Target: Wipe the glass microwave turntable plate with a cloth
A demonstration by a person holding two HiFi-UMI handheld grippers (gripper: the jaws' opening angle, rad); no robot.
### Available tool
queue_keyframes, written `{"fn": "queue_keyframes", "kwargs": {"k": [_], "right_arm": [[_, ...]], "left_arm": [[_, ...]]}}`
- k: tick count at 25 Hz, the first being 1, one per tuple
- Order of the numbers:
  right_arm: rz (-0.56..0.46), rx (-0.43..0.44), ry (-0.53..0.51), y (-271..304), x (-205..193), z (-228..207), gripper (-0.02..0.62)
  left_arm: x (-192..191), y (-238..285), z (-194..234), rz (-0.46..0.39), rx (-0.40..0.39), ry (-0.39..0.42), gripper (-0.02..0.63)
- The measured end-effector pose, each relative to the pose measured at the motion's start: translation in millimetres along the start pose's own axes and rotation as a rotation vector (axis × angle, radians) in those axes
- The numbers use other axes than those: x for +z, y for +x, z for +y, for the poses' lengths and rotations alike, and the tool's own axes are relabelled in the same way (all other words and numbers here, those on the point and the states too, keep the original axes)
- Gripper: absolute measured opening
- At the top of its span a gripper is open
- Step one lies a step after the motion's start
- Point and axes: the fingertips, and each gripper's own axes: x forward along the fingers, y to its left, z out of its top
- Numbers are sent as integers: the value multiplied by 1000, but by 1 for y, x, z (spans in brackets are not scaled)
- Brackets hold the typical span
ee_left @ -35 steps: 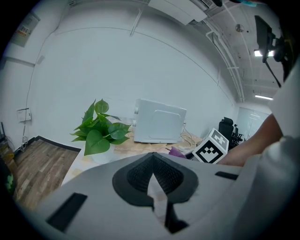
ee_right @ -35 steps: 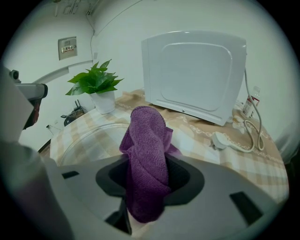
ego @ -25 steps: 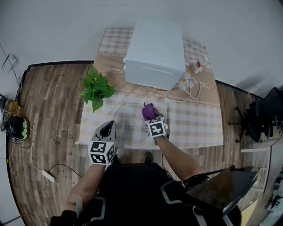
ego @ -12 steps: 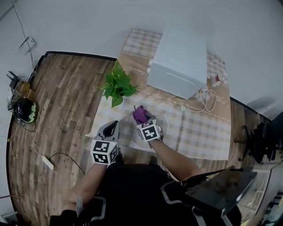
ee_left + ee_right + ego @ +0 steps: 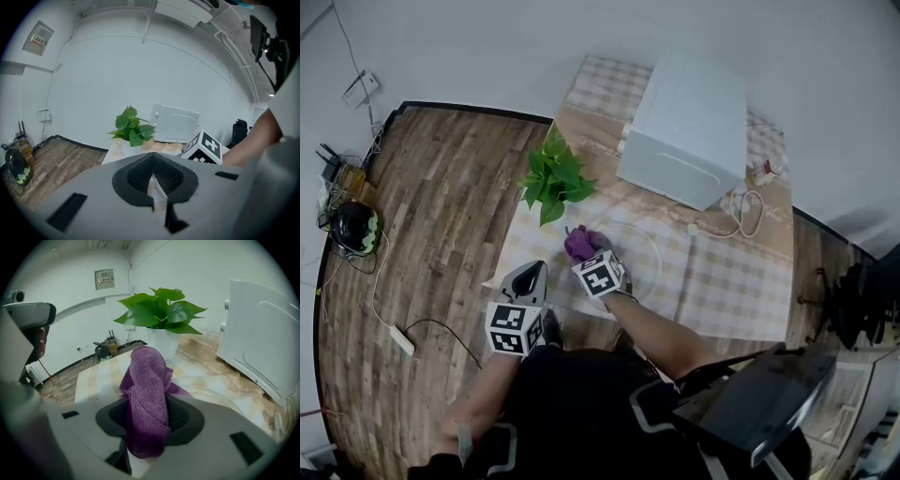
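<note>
Between the jaws of the right gripper sits a purple cloth, clamped tight, at the left rim of the glass turntable plate on the checked table. The left gripper hangs near the table's front edge, jaws together, empty. Beyond stand a potted plant and a white microwave.

Person in a black top, with a grey gripper in each hand

The top has thin pale piping curving over the chest and shoulders, and its sleeves end above the elbows. The left gripper and the right gripper each have a smooth grey shell with a white cube printed with black square markers. Up close, the shell has a dark spade-shaped opening lined with black ribbed pads and small black rectangular slots.
</note>
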Motion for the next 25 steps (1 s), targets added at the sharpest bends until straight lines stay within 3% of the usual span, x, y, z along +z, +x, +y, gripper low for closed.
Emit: {"fn": "queue_keyframes", "kwargs": {"k": [25], "right_arm": [[36, -67, 139, -46, -59, -62, 178]], "left_arm": [[8, 42, -69, 4, -143, 44, 2]]}}
